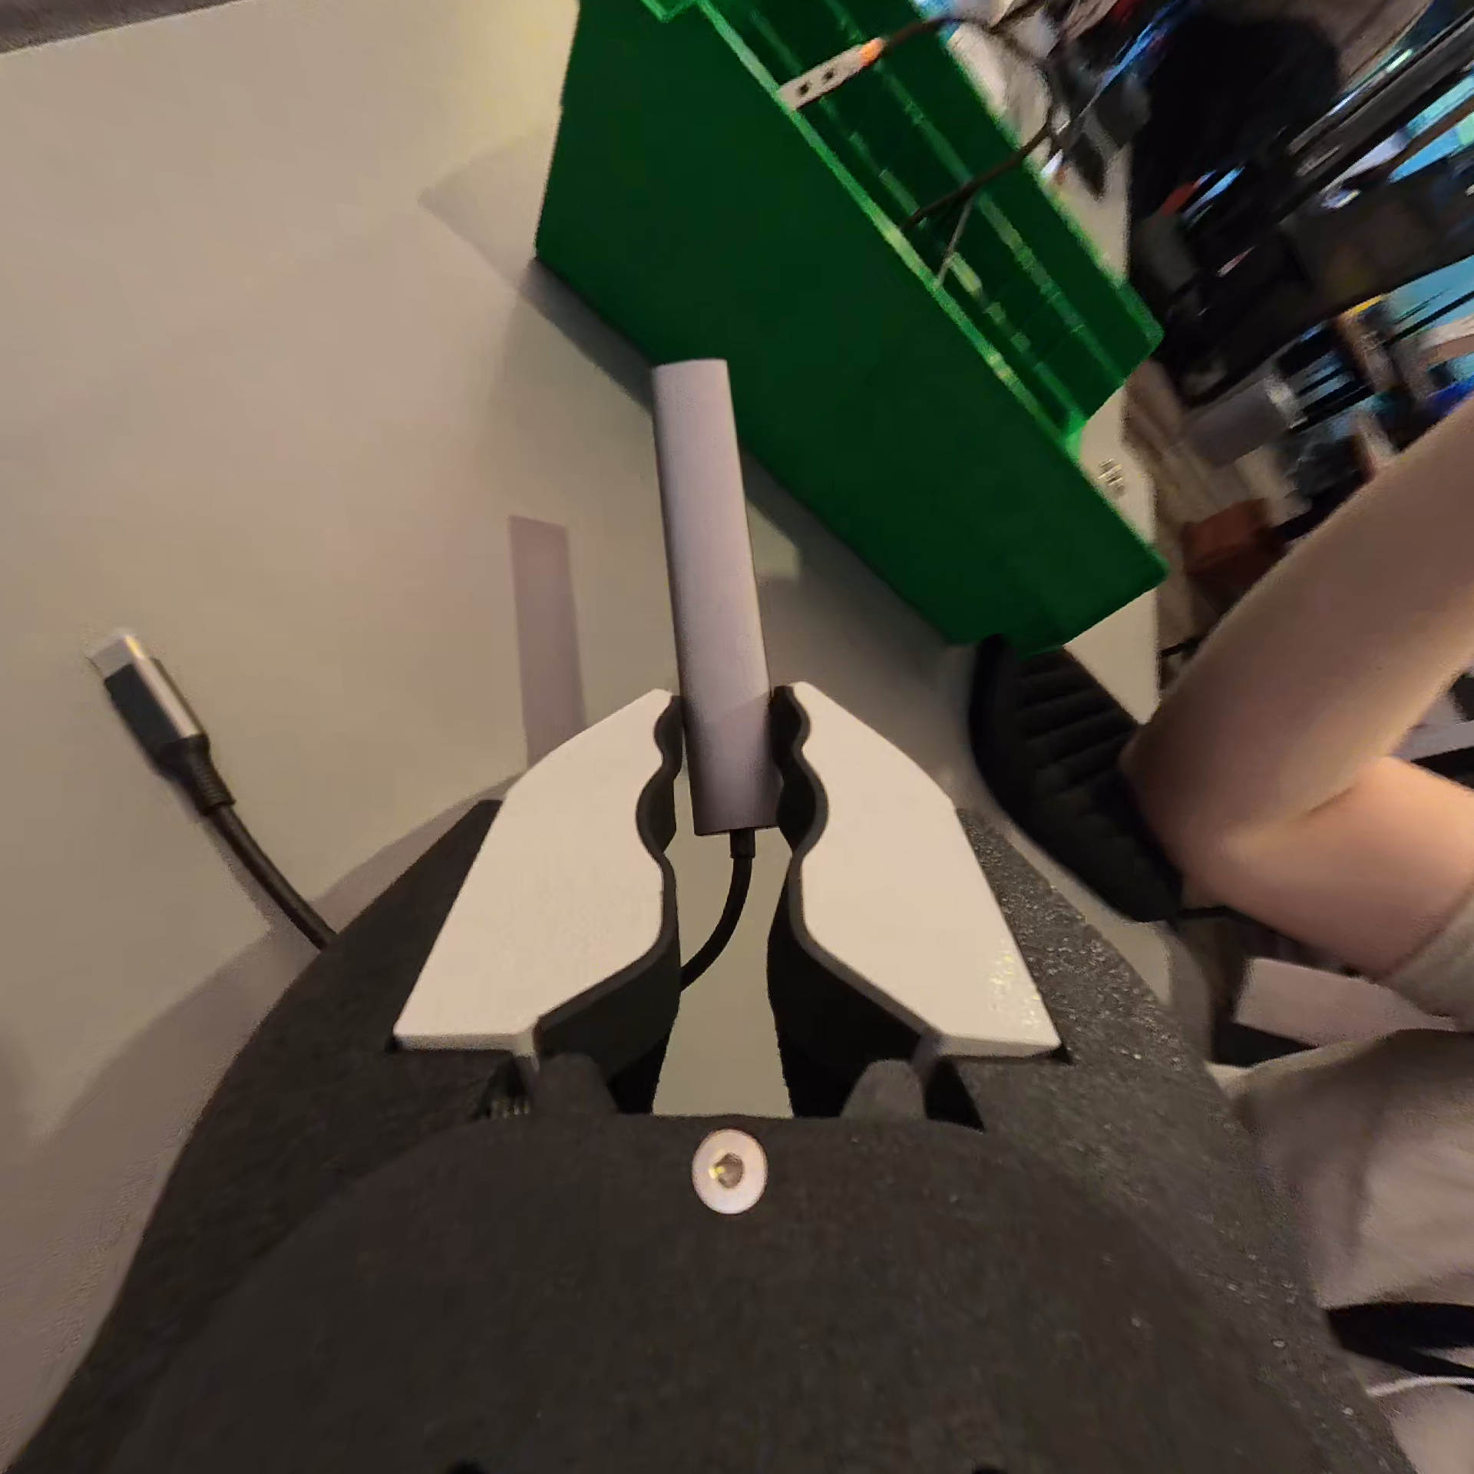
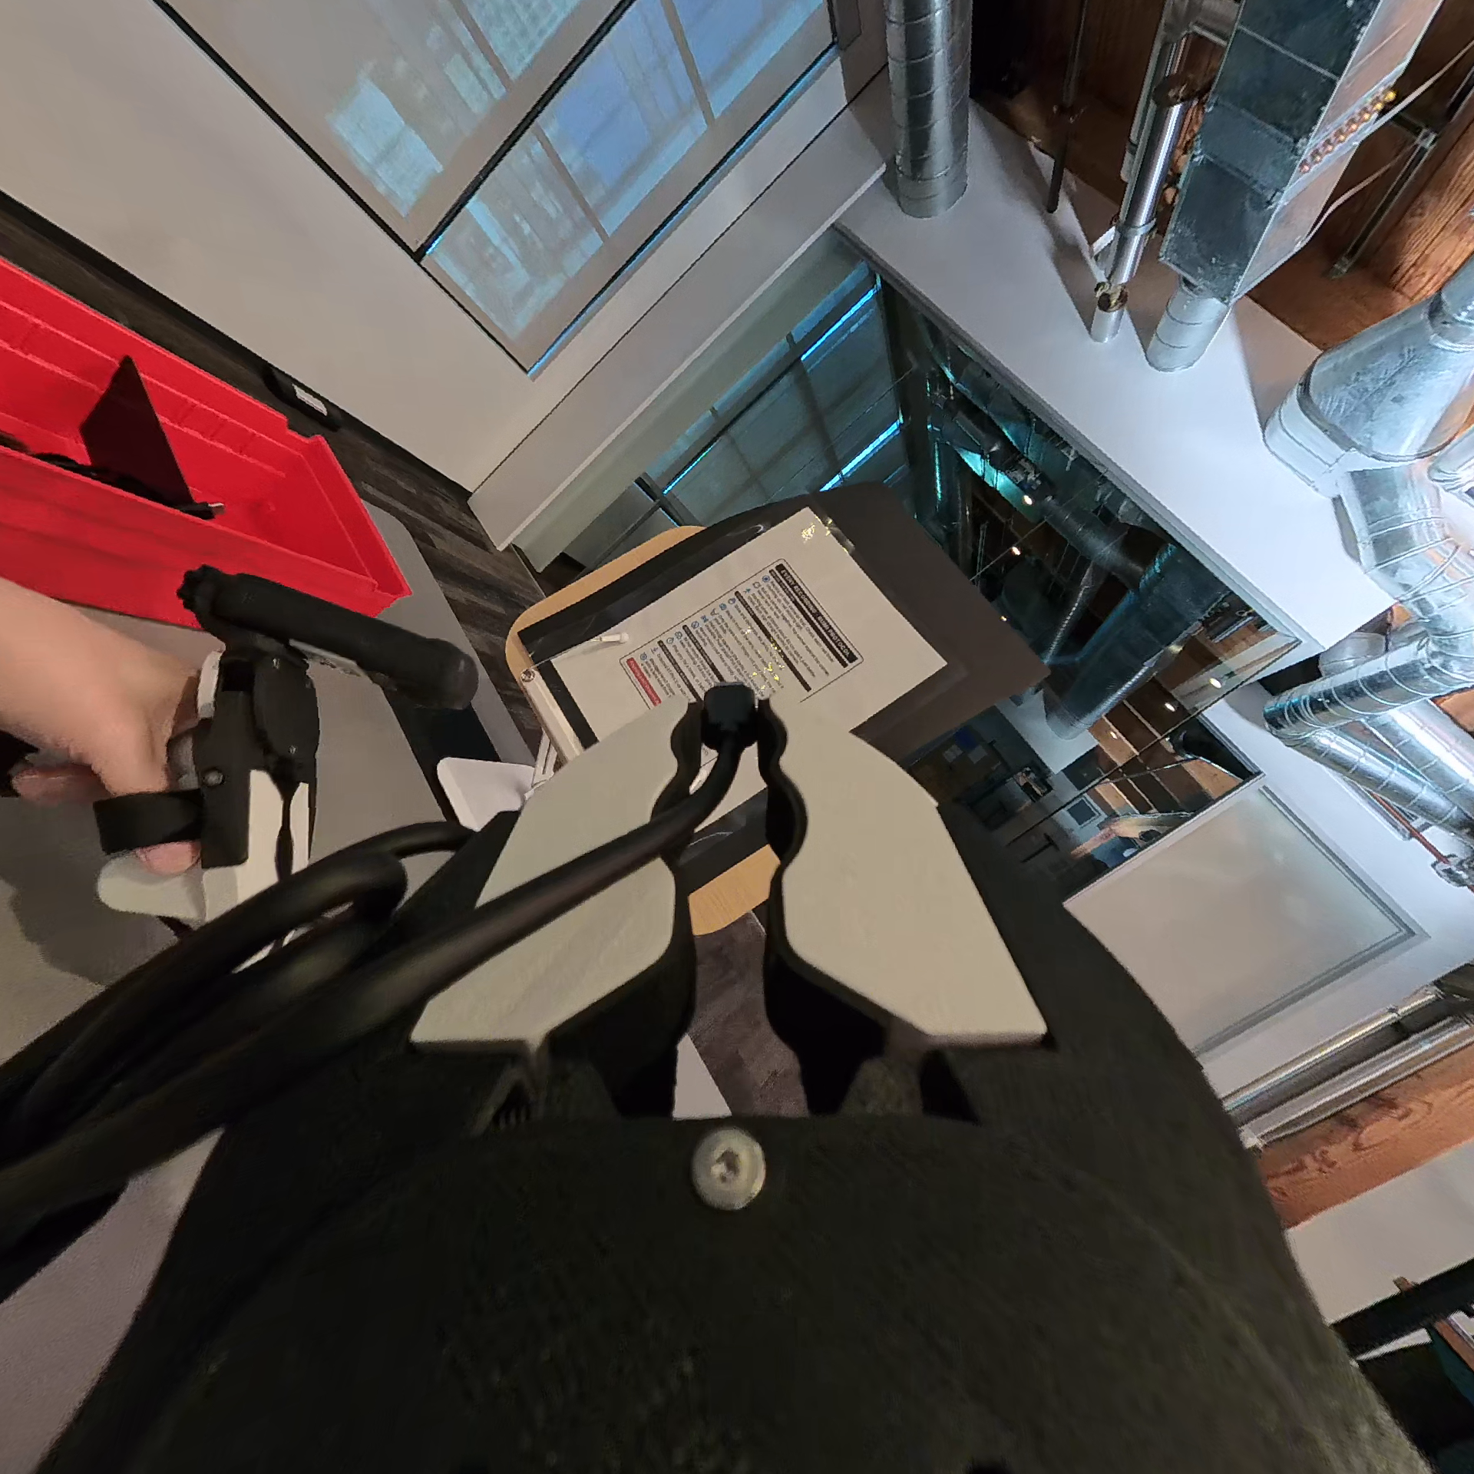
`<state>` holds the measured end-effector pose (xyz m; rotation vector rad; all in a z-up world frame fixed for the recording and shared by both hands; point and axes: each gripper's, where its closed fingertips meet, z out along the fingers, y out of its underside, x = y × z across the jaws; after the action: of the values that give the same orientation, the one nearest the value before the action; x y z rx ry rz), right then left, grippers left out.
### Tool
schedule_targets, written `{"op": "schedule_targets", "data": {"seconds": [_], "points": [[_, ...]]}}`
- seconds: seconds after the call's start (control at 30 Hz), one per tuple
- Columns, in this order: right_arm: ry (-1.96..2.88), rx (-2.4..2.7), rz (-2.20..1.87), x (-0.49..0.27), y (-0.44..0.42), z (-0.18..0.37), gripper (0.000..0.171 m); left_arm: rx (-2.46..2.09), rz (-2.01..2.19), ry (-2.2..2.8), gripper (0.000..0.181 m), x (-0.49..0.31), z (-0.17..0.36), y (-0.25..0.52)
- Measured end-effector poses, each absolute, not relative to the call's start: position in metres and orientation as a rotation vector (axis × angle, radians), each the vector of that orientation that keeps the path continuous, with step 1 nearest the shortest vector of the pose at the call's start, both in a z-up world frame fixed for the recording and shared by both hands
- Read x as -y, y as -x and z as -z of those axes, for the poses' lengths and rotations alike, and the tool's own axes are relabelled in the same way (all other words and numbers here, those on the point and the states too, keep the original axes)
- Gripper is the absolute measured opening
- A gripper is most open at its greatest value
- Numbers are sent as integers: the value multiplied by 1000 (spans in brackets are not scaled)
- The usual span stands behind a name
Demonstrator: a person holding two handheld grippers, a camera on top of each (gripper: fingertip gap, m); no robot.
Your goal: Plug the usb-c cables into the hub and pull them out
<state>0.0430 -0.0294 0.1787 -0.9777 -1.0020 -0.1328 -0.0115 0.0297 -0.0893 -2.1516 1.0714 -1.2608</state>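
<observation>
In the left wrist view my left gripper (image 1: 726, 710) is shut on a slim grey USB hub (image 1: 706, 558), held by its near end and pointing away over the white table (image 1: 239, 359). The hub's own thin black cable (image 1: 730, 901) hangs out between the fingers. A grey-tipped USB-C plug with a black cable (image 1: 155, 710) lies on the table to the left. In the right wrist view my right gripper (image 2: 727, 722) is shut on a black cable's plug (image 2: 724, 706), raised and pointing up toward the room. Its black cable (image 2: 399, 901) loops off to the left.
A green bin (image 1: 813, 319) stands on the table just beyond the hub. A red bin (image 2: 159, 494) stands at the left of the right wrist view. The person's arm (image 1: 1276, 718) and the left gripper's handle (image 2: 255, 718) are close by. A wooden chair with a sheet (image 2: 742, 614) stands beyond. The grippers' ends are close to 30 cm from one another.
</observation>
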Motion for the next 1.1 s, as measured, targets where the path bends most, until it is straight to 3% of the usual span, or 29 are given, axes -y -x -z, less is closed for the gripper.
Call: {"op": "schedule_targets", "data": {"seconds": [0.57, 0.87, 1.1], "points": [[1157, 1180, 102, 9, -28, -133, 14, -731, 1735, 1773, 21, -32, -19, 32], [1373, 1163, 101, -36, -7, -91, 14, -691, 1609, 1495, 21, -27, -79, 51], [1464, 1116, 40, -47, 36, -71, 13, -815, 1363, 1486, 21, -13, -85, 42]]}}
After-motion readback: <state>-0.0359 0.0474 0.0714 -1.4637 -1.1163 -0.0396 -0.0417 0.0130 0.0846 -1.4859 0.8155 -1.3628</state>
